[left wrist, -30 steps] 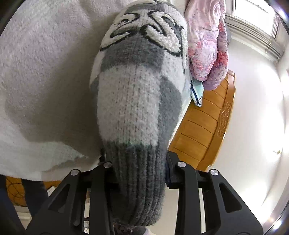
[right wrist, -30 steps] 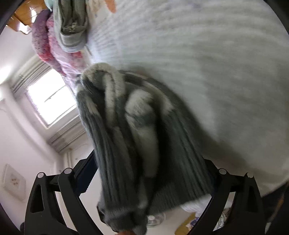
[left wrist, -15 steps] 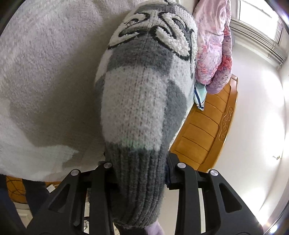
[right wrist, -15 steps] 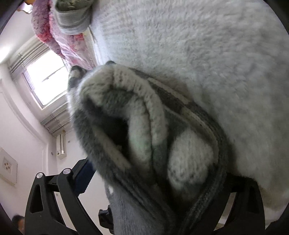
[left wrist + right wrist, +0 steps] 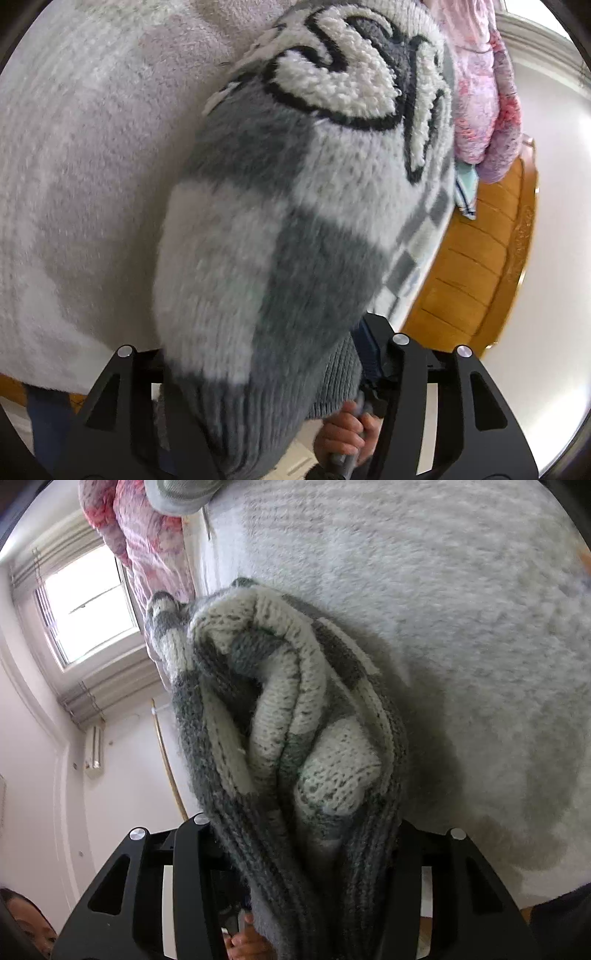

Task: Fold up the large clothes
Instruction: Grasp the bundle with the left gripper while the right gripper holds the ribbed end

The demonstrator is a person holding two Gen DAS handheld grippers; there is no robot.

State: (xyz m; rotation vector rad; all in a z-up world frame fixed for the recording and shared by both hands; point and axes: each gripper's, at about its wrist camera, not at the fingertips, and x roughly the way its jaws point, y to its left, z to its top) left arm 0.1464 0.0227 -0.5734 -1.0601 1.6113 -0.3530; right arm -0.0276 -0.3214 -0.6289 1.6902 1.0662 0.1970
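Grey knit sweater (image 5: 280,236) hides both tongs' tips — left tongs (image 5: 266,373) opening, right tongs (image 5: 299,849) closing on sweater.

Grey-white knit sweater (image 5: 280,236), bunched, on bed

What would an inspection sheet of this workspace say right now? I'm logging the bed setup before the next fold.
Surface: pale fleece blanket covering the bed.
Job's things: grey-and-white knit sweater, bunched, lying on the blanket.
Clutter: pink floral quilt; grey-green garment at far edge.
Grippers: left gripper jaws opening, sweater between them; right gripper jaws closing around the sweater's ribbed hem.
Cables: nothing seen.
Surroundings: wooden bed frame, window, white walls.
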